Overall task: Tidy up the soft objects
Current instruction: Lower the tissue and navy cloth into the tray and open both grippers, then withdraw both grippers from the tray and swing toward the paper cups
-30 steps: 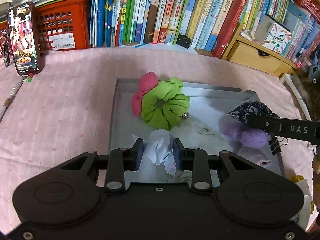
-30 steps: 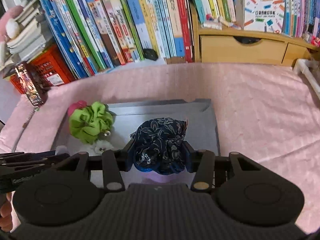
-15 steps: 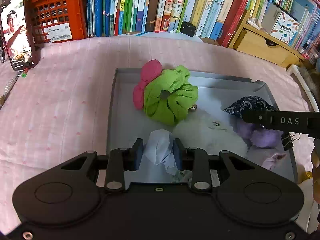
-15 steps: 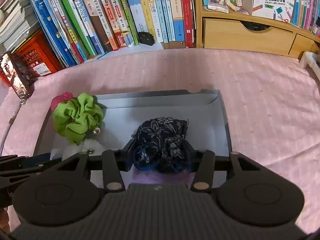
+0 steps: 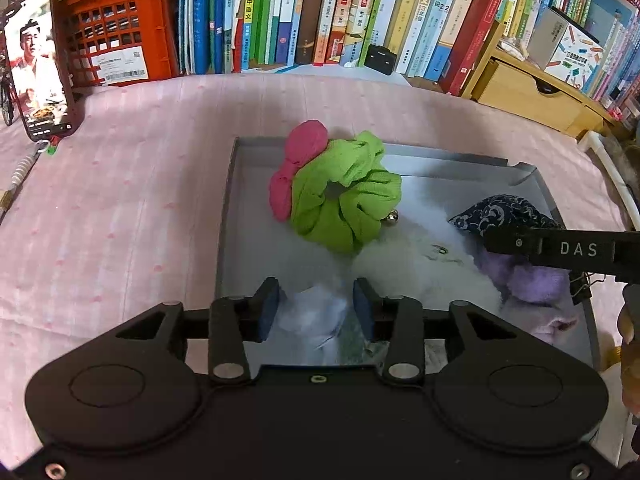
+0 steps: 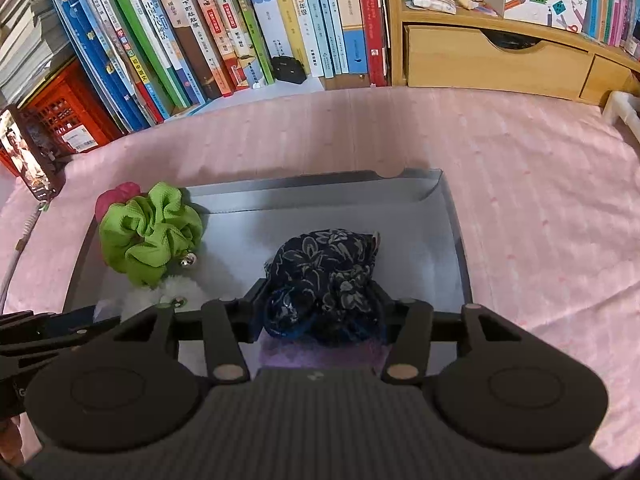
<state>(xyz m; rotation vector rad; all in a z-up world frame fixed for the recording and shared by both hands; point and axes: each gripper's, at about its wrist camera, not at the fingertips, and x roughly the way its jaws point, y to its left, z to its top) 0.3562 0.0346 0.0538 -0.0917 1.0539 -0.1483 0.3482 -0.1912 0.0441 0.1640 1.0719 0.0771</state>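
The pale blue-white cloth [image 5: 310, 314] lies crumpled at the near edge of the grey tray [image 5: 240, 216], between the pads of the left gripper [image 5: 316, 306]. Those jaws have just been opening: a second ago they pinched the cloth into a narrow upright bunch, and now a gap shows on each side and the cloth has slumped wider and lower, with no clear long axis.

The dark blue floral scrunchie [image 6: 324, 280] sits in the right half of the tray on top of a fuzzy purple piece [image 6: 316, 356]. The right gripper [image 6: 320, 306] has also just been opening its jaws; the scrunchie still fills the space between them, and whether the pads still press on it I cannot tell. It has spread a little since the earlier frame, its longer side running away from the camera toward the tray's far wall.

In the far left corner of the tray the green scrunchie [image 5: 344, 196] with its small bell leans on a pink scrunchie [image 5: 298, 172], unmoved. A white fluffy piece [image 5: 424, 268] lies in front of them.

The tray rests on a pink cloth-covered surface [image 5: 120, 208]. Behind stand a row of books [image 5: 320, 12], a red crate [image 5: 120, 40], a propped phone [image 5: 36, 64] and a wooden drawer unit [image 6: 492, 60].
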